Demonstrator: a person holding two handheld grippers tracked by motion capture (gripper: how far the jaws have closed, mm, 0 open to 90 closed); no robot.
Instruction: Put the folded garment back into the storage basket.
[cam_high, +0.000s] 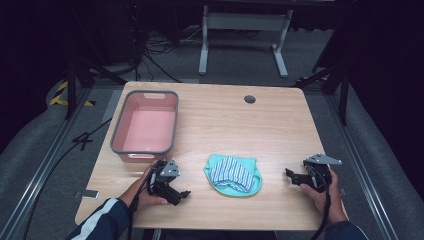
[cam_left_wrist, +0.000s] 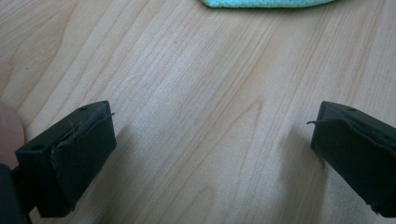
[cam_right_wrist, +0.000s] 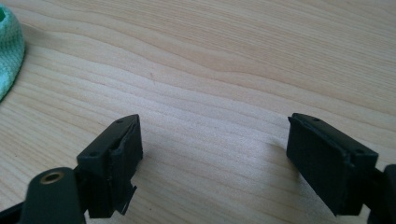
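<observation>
Lying between the two hands, a small folded garment (cam_high: 233, 174) of mint green with blue stripes rests on the desk (cam_high: 270, 125), near the front edge. The left tongs (cam_high: 176, 196) and the right tongs (cam_high: 292, 176) both stand spread wide and hold nothing, each pointing inward to the cloth. Its long axis runs about left to right. The left tongs seem a little nearer to it. A pink bin (cam_high: 145, 127) stands empty at the far left, behind the left hand (cam_high: 145, 192).
</observation>
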